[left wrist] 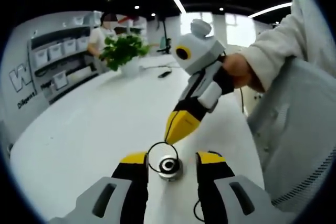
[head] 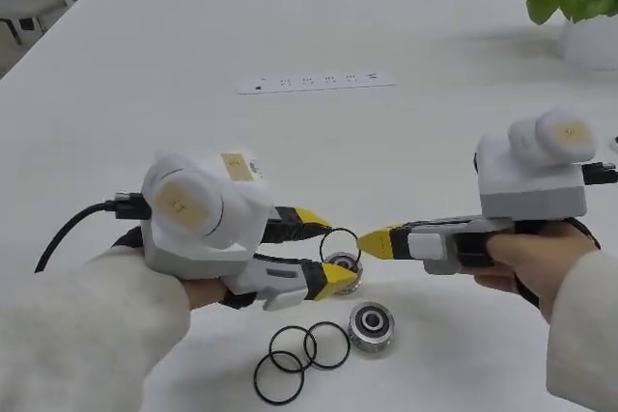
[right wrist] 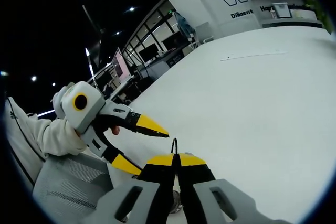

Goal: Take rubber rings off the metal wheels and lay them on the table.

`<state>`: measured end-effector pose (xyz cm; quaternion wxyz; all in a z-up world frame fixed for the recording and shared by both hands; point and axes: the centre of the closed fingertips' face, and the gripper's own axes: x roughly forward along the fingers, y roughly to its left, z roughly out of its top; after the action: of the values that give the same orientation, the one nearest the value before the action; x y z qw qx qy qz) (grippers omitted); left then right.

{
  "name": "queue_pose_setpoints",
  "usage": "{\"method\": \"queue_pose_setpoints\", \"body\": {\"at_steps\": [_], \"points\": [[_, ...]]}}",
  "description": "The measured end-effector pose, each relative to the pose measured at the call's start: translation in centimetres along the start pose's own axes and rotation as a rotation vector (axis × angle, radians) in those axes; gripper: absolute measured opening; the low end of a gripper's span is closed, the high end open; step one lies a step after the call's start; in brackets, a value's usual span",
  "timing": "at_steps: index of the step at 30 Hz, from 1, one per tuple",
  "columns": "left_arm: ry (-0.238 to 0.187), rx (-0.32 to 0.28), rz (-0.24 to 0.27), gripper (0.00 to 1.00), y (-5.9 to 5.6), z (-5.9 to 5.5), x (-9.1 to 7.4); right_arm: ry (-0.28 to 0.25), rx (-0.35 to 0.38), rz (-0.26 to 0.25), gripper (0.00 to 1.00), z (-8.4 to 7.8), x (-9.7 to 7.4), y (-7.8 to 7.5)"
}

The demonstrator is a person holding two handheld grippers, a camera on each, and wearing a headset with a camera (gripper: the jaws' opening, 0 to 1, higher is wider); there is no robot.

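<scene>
ring: raised over wheel, pinched by right gripper jaws; a thin edge-on sliver there
wheel: on desk, between left gripper jaws, spread; contact unclear
nearby: second wheel, three loose rings

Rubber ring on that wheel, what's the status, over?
Left gripper open, jaws straddling metal wheel. Right gripper shut on rubber ring at the wheel. Three loose rings, second wheel nearby, not obstructing.

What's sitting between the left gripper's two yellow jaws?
A metal wheel, with a black rubber ring looped above it; the left gripper view shows it.
</scene>
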<state>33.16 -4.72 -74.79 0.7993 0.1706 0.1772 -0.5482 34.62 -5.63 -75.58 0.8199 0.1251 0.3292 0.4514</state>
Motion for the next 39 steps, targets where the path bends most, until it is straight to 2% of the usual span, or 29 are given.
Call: {"method": "queue_pose_setpoints", "body": {"at_steps": [5, 9, 13, 16, 19, 21, 24, 29, 32, 39], "points": [[-0.029, 0.018, 0.017, 0.43, 0.3, 1.5, -1.3, -0.021, -0.021, -0.005, 0.0, 0.8, -0.5, 0.3], [-0.039, 0.011, 0.03, 0.48, 0.6, 2.0, -2.4, -0.041, -0.024, -0.005, 0.0, 1.4, -0.9, 0.4], [-0.019, 0.006, 0.046, 0.57, 0.6, 1.5, -3.4, -0.063, -0.029, -0.004, 0.0, 2.1, -1.1, 0.7], [0.01, 0.019, 0.052, 0.57, 0.4, 0.8, -4.3, -0.072, -0.036, -0.006, 0.0, 2.4, -1.3, 0.9], [0.015, 0.027, 0.063, 0.6, 0.4, 0.7, -5.0, -0.076, -0.04, -0.003, 0.0, 2.6, -1.3, 1.0], [0.003, 0.023, 0.069, 0.64, 0.5, 0.9, -5.6, -0.077, -0.046, 0.0, 0.0, 2.7, -1.3, 1.2], [-0.029, 0.031, 0.038, 0.71, -0.1, 1.4, -6.1, -0.078, -0.054, 0.011, 0.0, 2.8, -1.3, 1.6], [-0.055, 0.01, 0.016, 0.75, -0.6, 1.5, -7.2, -0.076, -0.058, 0.023, 0.0, 2.9, -1.3, 2.0], [-0.066, -0.01, 0.009, 0.79, -0.8, 1.0, -7.8, -0.068, -0.062, 0.033, 0.0, 2.8, -1.2, 2.4], [-0.046, -0.025, 0.008, 0.85, -1.0, -0.1, -8.5, -0.046, -0.077, 0.059, 0.0, 2.5, -0.8, 3.2]]}}
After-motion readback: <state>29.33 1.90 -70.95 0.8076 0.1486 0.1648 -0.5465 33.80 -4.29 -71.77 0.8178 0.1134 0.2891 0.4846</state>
